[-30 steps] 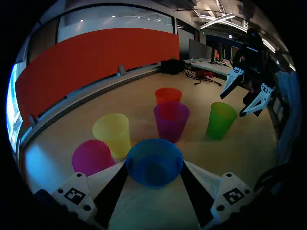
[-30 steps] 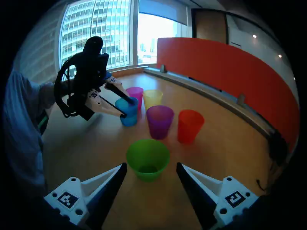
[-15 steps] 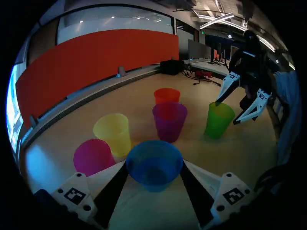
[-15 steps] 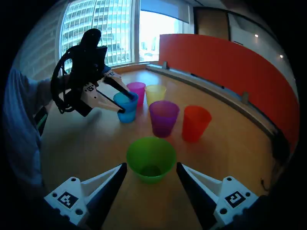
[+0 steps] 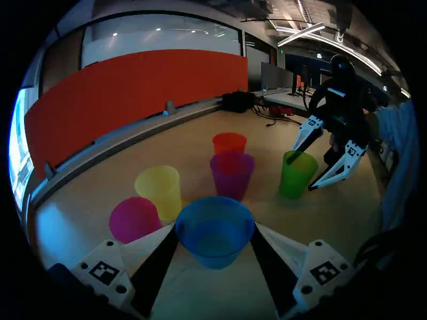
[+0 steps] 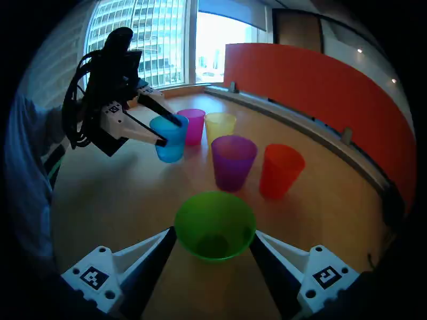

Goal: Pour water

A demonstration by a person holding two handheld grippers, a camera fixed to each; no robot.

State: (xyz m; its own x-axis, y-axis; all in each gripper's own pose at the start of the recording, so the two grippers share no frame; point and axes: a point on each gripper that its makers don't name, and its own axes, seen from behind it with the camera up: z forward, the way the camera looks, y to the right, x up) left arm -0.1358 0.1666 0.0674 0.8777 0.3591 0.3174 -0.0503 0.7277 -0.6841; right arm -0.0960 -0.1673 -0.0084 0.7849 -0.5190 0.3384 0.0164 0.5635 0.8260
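Left gripper (image 5: 213, 227): jaws held apart by the blue cup (image 5: 214, 239), one finger on each side of its wall. In the right gripper view one finger lies along the near side and the other crosses the far rim.
Blue cup: upright between the left gripper's fingers, above the near end of the cup group. Its inside looks pale at the bottom; I cannot tell whether that is water.
Right gripper (image 6: 212, 233): jaws spread wide, with the green cup (image 6: 215, 221) between them. The fingertips sit right against its sides, but I cannot tell whether they press.
Green cup: upright on the wooden table (image 6: 331, 224), apart from the other cups, with a darker round patch at its bottom.
Other cups: the purple cup (image 6: 233, 160) and orange cup (image 6: 280, 168) stand side by side beyond the green one. The yellow cup (image 6: 220, 125) and pink cup (image 6: 192, 124) stand farther back, just beside the blue cup.
Person: a light blue sleeve (image 5: 397, 138) shows behind the right gripper.
Room: an orange partition (image 6: 320, 80) runs along the table's far edge, and a large window (image 6: 144, 37) looks onto a high-rise.
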